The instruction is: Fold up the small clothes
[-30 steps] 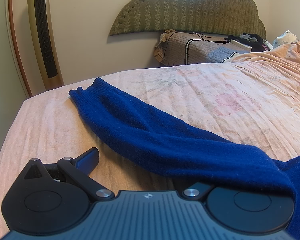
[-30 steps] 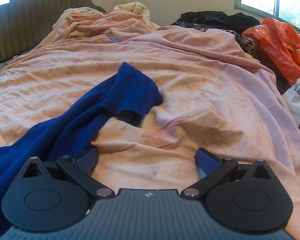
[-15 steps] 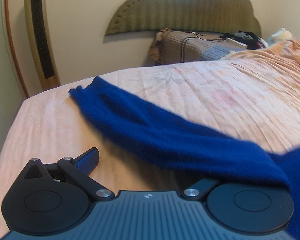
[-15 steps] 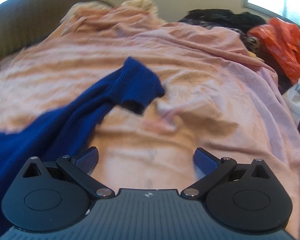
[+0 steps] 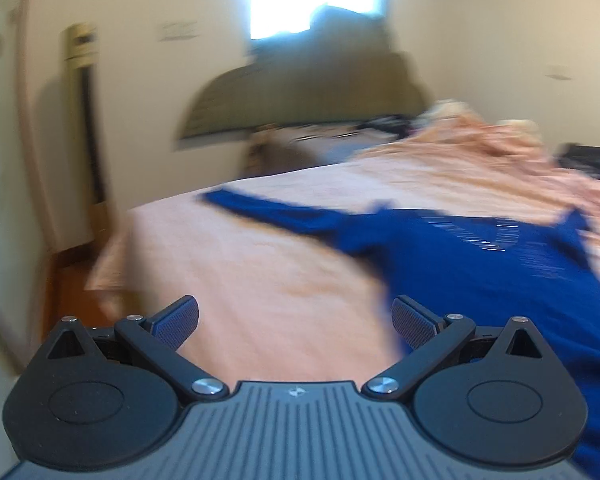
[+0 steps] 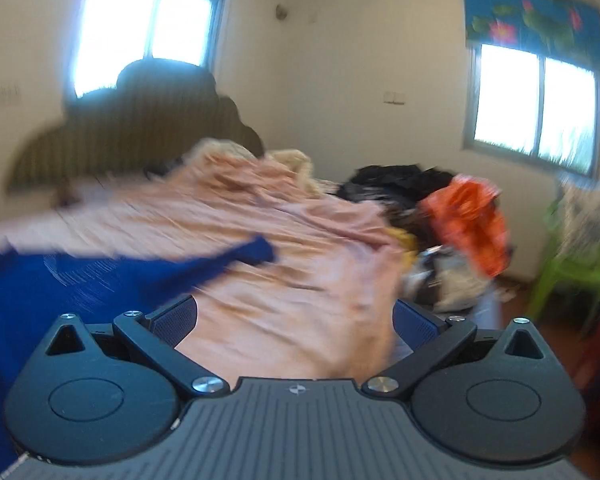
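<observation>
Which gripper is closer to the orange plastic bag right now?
Right. The orange bag sits ahead and to the right of the right gripper, past the bed's edge. The left gripper faces the blue sweater; no bag shows in its view.

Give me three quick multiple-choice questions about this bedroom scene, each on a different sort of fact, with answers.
1. Where does the sweater lie?
A. on the pink bedsheet
B. on the floor
C. on the green chair

2. What colour is the sweater?
A. orange
B. deep blue
C. white

3. How do the left gripper and right gripper stand?
A. both clamped on cloth
B. one open, one shut
C. both open, holding nothing

Answers: 1 A, it is spread over the sheet, sleeves out. 2 B, plainly blue in both views. 3 C, each view shows the fingers wide apart with only bedding between.
</observation>
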The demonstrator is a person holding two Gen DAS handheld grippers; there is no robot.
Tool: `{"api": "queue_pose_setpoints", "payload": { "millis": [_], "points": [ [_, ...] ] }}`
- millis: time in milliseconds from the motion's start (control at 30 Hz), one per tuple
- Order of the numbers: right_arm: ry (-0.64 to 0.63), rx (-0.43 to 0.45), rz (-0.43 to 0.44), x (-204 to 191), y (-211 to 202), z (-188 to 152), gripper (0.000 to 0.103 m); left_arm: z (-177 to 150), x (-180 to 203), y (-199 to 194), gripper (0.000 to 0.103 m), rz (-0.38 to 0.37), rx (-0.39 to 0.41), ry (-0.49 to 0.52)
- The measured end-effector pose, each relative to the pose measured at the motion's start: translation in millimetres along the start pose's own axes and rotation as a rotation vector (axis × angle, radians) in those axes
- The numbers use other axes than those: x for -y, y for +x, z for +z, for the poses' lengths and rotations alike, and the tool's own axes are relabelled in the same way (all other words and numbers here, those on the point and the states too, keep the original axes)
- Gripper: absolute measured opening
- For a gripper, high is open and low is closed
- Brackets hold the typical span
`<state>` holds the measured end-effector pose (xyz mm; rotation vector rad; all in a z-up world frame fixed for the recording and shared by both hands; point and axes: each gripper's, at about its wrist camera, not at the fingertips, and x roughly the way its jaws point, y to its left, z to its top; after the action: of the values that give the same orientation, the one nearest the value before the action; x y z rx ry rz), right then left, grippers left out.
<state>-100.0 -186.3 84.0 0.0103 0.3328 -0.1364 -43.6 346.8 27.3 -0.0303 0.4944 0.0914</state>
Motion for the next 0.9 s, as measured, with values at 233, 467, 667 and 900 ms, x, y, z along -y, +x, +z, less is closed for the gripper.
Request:
{"api": "queue_pose_setpoints", "payload": {
  "millis": [233, 467, 667, 900],
  "points": [
    [0.097, -0.149, 0.281, -136.8, 91.5, -37.0, 0.103, -27.5, 128.3, 34.1, 0.103, -0.204, -0.062, 0.032],
    [-0.063, -0.374, 0.173, -199.9, 151.6, -94.6, 0.103, -50.9, 165.5, 85.0, 0.103, -0.102, -0.233, 0.058],
    [-0.073, -0.381, 0.172, -204.8, 148.7, -98.2, 0.103, -54.1, 167.2, 84.7, 0.103, -0.106, -0.246, 0.071],
    [-0.07, -0.38, 0.173, -202.7, 150.8, -96.8, 0.103, -51.3, 171.9, 88.0, 0.103, -0.088, -0.269, 0.076]
  ]
}}
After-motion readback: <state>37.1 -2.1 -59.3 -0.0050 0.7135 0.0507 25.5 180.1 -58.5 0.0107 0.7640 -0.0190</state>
